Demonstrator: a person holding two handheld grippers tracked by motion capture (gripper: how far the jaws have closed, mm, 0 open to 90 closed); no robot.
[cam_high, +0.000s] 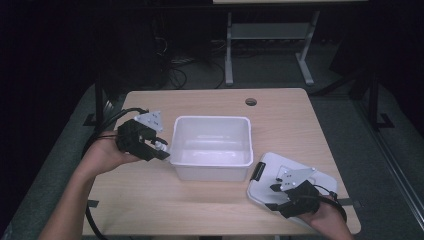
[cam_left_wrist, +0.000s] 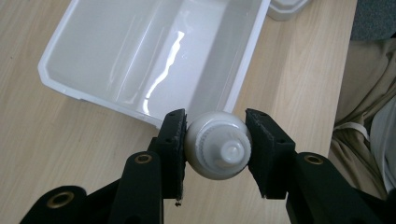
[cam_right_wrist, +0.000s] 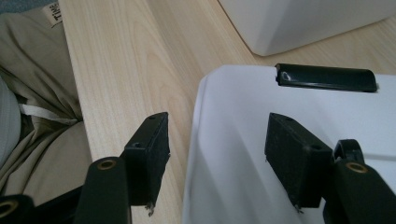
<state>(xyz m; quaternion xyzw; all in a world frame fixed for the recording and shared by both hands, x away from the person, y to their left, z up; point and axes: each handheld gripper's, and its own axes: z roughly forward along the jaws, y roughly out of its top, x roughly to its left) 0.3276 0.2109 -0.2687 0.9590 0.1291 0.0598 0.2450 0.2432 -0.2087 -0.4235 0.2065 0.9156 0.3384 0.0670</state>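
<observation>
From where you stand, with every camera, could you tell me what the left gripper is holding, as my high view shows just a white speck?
Observer: The left gripper is shut on a small white bottle, cap toward the camera.
Operator: Thank you. Is it over the bin yet?
Observer: Not quite; it sits just outside the white bin, above the table, near the rim.
Operator: And are the right gripper's jaws closed?
Observer: No, the right gripper is open, straddling the edge of the white lid.
</observation>
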